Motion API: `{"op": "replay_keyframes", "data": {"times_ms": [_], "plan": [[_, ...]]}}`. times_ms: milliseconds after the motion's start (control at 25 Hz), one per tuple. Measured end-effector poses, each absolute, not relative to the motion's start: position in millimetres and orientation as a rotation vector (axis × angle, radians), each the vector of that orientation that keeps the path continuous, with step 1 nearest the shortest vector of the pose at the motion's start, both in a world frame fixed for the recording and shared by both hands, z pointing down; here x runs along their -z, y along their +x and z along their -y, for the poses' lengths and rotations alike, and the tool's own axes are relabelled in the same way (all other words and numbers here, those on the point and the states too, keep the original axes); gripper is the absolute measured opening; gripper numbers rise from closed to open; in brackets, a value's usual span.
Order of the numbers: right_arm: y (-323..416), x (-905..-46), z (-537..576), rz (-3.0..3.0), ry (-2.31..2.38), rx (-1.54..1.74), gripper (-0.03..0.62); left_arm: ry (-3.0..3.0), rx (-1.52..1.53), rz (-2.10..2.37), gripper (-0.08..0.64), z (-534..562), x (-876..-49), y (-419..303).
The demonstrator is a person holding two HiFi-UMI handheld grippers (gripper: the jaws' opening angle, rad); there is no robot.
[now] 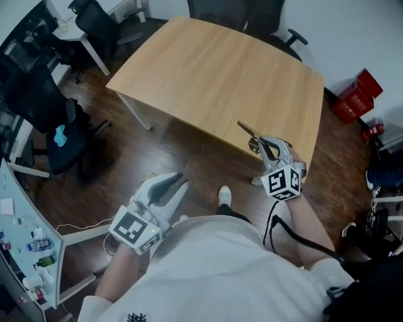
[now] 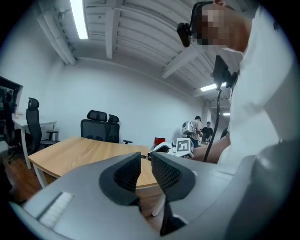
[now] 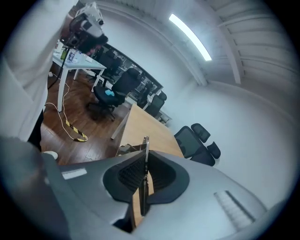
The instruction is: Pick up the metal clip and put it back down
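The metal clip [image 1: 247, 131] is a thin brass-and-steel piece, and it sticks out forward from my right gripper [image 1: 265, 146], which is shut on it above the near right edge of the wooden table [image 1: 208, 69]. In the right gripper view the clip [image 3: 146, 149] stands edge-on between the pads of the right gripper [image 3: 146, 165], with the table [image 3: 147, 129] beyond it. My left gripper [image 1: 174, 185] hangs low over the floor, left of the table, holding nothing. In its own view the left gripper [image 2: 146, 161] shows a narrow gap between its jaws.
Black office chairs stand behind the table [image 1: 217, 11] and at the left [image 1: 53, 119]. Red boxes [image 1: 356, 97] lie on the floor at the right. A white desk [image 3: 77, 63] and a cable [image 3: 75, 132] are at the left. People [image 2: 202, 131] stand far off.
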State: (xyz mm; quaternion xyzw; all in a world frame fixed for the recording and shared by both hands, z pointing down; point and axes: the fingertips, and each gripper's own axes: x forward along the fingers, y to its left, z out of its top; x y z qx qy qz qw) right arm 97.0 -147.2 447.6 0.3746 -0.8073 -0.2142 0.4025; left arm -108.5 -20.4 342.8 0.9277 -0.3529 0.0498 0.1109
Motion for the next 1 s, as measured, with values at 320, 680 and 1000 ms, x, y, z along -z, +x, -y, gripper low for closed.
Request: {"op": "replay_keyframes", "data": {"times_ms": [320, 680, 1000], "plan": [[43, -378, 38, 2.082, 0.961, 0.562, 0.003, 2.757, -0.131, 0.965, 0.054, -16, -356, -146], [29, -360, -3, 2.097, 0.988, 0.550, 0.003, 2.787, -0.094, 0.906, 0.053, -33, -351, -147], [70, -397, 49, 2.068, 1.005, 0.504, 0.003, 2.767, -0.111, 0.943, 0.055, -20, -353, -140]]}}
